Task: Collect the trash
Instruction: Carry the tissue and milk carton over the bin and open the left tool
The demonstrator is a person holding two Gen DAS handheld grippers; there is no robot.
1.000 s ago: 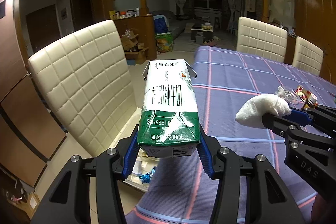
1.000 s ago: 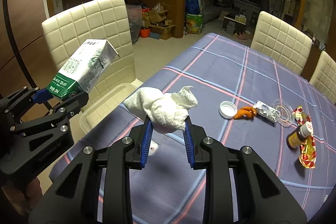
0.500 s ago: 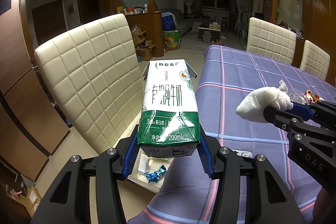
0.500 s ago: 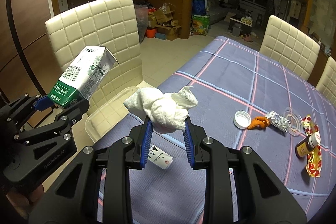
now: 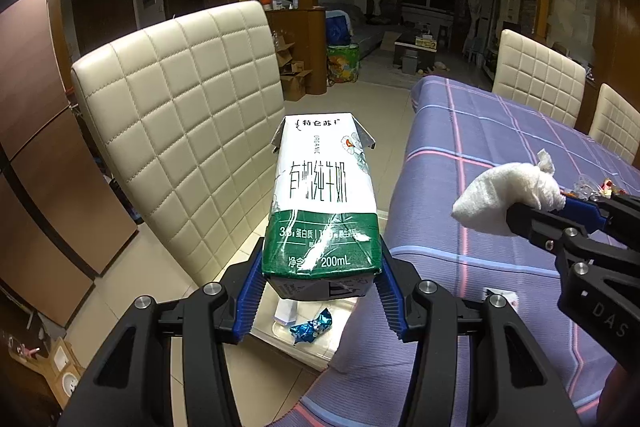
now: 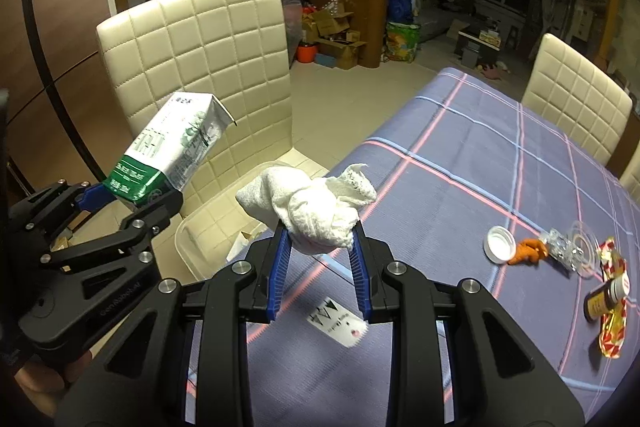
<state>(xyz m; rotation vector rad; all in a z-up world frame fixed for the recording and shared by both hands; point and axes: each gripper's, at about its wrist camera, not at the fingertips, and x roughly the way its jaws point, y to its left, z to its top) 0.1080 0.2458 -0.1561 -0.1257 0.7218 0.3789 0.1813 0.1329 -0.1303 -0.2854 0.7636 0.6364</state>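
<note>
My left gripper (image 5: 320,291) is shut on a green and white milk carton (image 5: 324,203), held upright in the air over a clear plastic bin (image 5: 316,347) on the chair seat. The carton also shows in the right wrist view (image 6: 168,155). My right gripper (image 6: 318,259) is shut on a crumpled white tissue (image 6: 312,211), held above the table's left edge near the bin (image 6: 212,227). The tissue also shows in the left wrist view (image 5: 508,199). The bin holds a blue foil wrapper (image 5: 312,327) and a white scrap.
A cream padded chair (image 5: 180,131) stands by the purple checked tablecloth (image 6: 480,163). On the table lie a white paper label (image 6: 338,321), a white cap (image 6: 500,245), an orange scrap (image 6: 530,251), clear plastic wrap (image 6: 572,249), a brown bottle (image 6: 606,297) and a red-gold wrapper (image 6: 612,335).
Both grippers have moved left, away from the table and toward the chair and bin, still holding the carton and the tissue. The bin's contents have come more into view.
</note>
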